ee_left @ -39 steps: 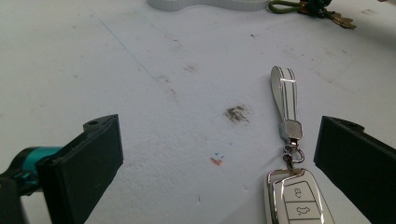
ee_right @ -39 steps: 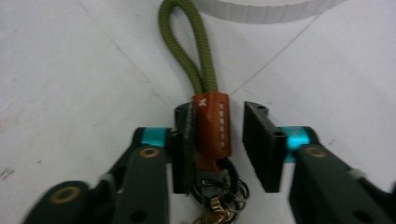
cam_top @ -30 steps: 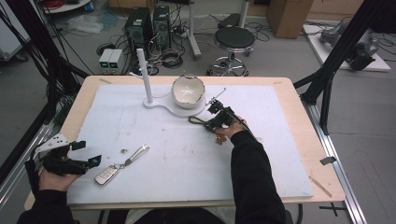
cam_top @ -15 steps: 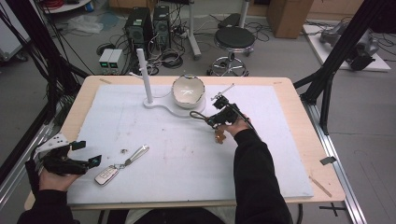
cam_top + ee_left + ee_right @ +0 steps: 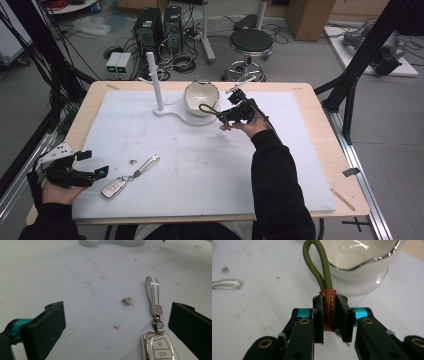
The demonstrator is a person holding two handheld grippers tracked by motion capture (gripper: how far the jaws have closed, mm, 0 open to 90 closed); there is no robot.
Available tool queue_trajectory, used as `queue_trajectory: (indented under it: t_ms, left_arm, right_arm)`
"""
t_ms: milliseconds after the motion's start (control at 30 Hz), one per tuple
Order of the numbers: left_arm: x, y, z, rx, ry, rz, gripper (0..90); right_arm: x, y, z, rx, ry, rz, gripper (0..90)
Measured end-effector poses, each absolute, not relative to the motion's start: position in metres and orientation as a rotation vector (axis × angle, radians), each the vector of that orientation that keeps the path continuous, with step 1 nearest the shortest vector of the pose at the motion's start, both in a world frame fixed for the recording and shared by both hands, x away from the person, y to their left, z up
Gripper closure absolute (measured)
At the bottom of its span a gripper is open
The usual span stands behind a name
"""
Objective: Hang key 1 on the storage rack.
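The right claw (image 5: 226,116) is clenched on the brown leather tab (image 5: 329,305) of a keychain with an olive-green cord loop (image 5: 318,263). In the right gripper view both black jaws press flat against the tab's two sides, and the cord loop rises from between them toward 12 o'clock. In the high view the loop (image 5: 206,108) sits at the 9 o'clock side of the claw, just beside the white bowl (image 5: 201,97). The bowl stands on the white stand base (image 5: 172,111), whose upright post (image 5: 154,80) rises at the bowl's 9 o'clock. The claw and its load are held clear above the surface (image 5: 210,165), toward its 12 o'clock edge.

The left claw (image 5: 92,165) is released: in the left gripper view its two jaws stand wide apart with nothing pressed between them. It rests at the surface's 8 o'clock corner. The car key fob (image 5: 160,346) lies on the surface just inside the jaw on that view's right side, whether touching it or not cannot be told. Its white strap (image 5: 153,291) extends from the fob toward 12 o'clock. In the high view the fob (image 5: 114,188) lies at the left claw's 3 o'clock, well apart from the right claw.
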State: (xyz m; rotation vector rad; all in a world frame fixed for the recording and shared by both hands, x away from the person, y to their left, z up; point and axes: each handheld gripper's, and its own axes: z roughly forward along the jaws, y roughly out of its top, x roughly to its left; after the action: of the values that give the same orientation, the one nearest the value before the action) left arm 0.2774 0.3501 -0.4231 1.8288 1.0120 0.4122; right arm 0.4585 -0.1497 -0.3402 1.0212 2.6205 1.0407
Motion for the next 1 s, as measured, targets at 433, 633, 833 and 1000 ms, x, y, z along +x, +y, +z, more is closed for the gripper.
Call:
queue_trajectory:
  t_ms: [433, 633, 833, 1000]
  left_arm:
    - [0.277, 0.35, -0.423, 1.83, 1.007, 0.416, 1.8]
    - [0.277, 0.35, -0.423, 1.828, 1.007, 0.417, 1.8]
    - [0.278, 0.349, -0.423, 1.834, 1.005, 0.411, 1.8]
    - [0.278, 0.35, -0.423, 1.832, 1.006, 0.408, 1.8]
  right_arm:
    - [0.46, -0.124, -0.296, 0.934, 2.612, 1.117, 77.7]
    - [0.462, -0.115, -0.281, 0.907, 2.616, 1.126, 77.7]
    - [0.465, -0.105, -0.266, 0.892, 2.611, 1.147, 77.6]
    - [0.467, -0.094, -0.256, 0.87, 2.605, 1.158, 77.6]
